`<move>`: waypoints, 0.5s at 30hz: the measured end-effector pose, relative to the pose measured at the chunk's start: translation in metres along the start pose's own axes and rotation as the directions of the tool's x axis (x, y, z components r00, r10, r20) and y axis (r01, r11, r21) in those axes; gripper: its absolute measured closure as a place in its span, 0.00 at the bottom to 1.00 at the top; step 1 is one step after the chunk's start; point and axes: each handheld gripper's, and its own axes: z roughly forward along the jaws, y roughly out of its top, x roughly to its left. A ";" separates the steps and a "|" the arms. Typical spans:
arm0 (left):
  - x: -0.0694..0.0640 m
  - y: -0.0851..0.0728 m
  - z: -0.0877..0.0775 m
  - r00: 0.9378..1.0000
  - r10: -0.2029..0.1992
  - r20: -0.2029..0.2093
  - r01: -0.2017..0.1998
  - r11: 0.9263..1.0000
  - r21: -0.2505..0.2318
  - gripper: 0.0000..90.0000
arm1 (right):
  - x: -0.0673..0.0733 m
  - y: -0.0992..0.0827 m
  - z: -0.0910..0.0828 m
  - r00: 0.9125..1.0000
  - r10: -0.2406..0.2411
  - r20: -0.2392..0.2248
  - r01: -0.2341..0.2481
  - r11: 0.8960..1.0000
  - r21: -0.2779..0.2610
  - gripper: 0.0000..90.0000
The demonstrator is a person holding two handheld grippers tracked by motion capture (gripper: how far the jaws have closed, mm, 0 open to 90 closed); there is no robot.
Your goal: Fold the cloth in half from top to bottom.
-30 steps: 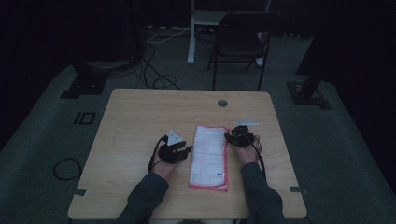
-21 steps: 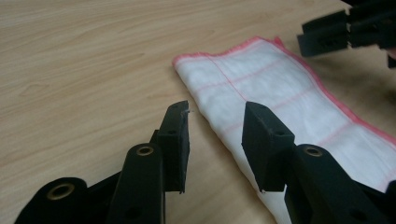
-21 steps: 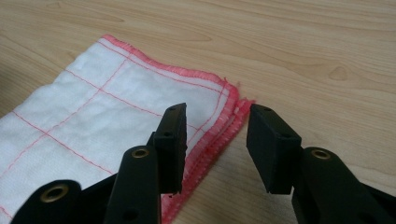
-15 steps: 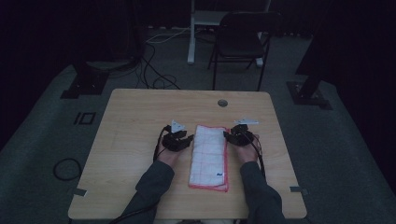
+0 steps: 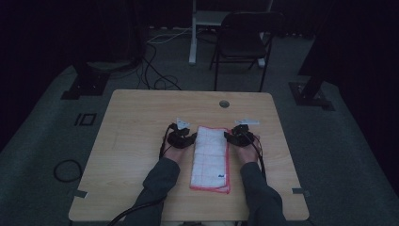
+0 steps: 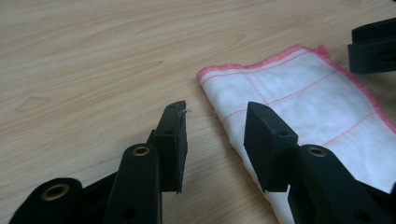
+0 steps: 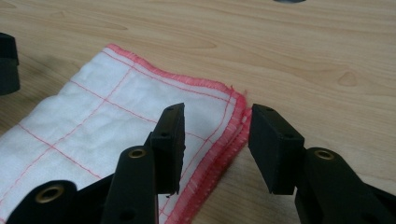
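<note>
cloth flanked by two spread grippers

folded cloth (image 5: 210, 157) is laid flat on the table (image 5: 141, 122). left gripper (image 6: 215, 128) is held at its far left corner, right gripper (image 7: 215, 126) astride its far right corner; both jaws, just opened wider, pinch nothing.

The table (image 5: 141, 141) is pale wood-grain laminate — smooth, with a soft sheen in the gripper views. The cloth (image 5: 210, 157) on it is white woven fabric, soft and slightly fuzzy, folded in layers, with thin red stitched lines and a frayed pink-red overlocked hem. The left gripper (image 6: 215, 140) and right gripper (image 7: 215, 142) are matt black plastic — the pad faces look faintly grainy — with small brass-coloured metal eyelets at the pivots.
</note>
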 end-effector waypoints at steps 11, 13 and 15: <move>-0.006 -0.002 0.021 1.000 -0.018 -0.008 0.018 1.000 0.009 0.63 | 0.000 -0.004 0.010 0.999 0.029 0.035 -0.030 0.999 0.025 0.62; -0.007 -0.001 0.024 1.000 -0.025 -0.010 0.026 1.000 0.014 0.62 | 0.001 -0.004 0.011 0.999 0.010 0.050 -0.012 0.999 0.037 0.62; -0.007 0.000 0.027 0.999 -0.026 -0.019 0.026 0.999 0.031 0.62 | 0.001 -0.005 0.012 0.999 0.008 0.053 -0.010 0.999 0.045 0.61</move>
